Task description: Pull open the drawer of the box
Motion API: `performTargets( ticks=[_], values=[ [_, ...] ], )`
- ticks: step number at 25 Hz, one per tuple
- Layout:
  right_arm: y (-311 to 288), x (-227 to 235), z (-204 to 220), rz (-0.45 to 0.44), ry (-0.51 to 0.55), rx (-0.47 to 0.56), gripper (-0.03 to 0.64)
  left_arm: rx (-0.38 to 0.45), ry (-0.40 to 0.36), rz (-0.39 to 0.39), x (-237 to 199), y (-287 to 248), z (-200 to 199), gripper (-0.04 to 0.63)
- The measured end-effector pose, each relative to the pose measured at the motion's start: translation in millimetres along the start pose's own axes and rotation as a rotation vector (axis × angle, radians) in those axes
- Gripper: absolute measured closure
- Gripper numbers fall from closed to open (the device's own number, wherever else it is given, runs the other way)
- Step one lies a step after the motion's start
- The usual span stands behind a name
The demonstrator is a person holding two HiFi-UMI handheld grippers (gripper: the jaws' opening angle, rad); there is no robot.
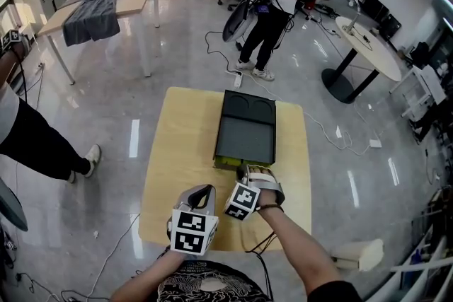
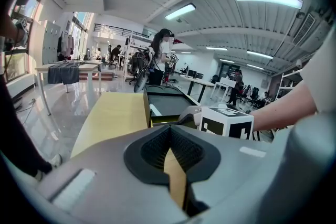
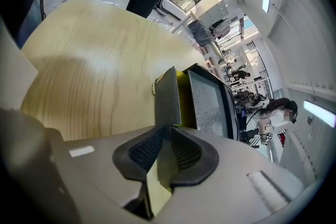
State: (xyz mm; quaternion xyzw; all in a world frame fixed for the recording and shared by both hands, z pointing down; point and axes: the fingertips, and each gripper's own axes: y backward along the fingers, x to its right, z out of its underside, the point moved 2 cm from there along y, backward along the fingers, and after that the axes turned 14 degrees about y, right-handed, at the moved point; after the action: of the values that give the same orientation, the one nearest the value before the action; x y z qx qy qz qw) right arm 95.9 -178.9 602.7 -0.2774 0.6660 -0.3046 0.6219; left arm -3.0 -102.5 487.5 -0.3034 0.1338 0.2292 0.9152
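Head view shows you the box [image 1: 245, 131], dark and flat, lying on the middle of the pale wooden table [image 1: 177, 152], with its long side running away from you. Its top is one dark plate with two round hollows [image 1: 248, 107] side by side at the far end. At the near end a narrow yellow-green strip of the drawer [image 1: 228, 163] shows under the edge of the top, so the drawer seems to be a little way out. What the drawer holds is not visible.

Your right gripper [image 1: 249, 173] is at this near end, against the drawer. In the right gripper view, the drawer's dark front panel [image 3: 167, 94] stands upright between the two jaws. The pads are closed on its edge, so the jaws are only as far apart as the panel is thick.

Your left gripper [image 1: 205, 194] is over the table, nearer to you and just beside the right one, apart from the box. Its jaws meet at the tips and hold nothing.
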Motion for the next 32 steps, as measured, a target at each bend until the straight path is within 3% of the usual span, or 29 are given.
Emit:
performTargets(
  ticks=[32],
  values=[
    [-8.8,-1.3,-16.9,-0.039,0.003,0.030,0.561,0.030,0.006,-0.031,-12.2,-2.5,-6.6,0.580]
  ],
)
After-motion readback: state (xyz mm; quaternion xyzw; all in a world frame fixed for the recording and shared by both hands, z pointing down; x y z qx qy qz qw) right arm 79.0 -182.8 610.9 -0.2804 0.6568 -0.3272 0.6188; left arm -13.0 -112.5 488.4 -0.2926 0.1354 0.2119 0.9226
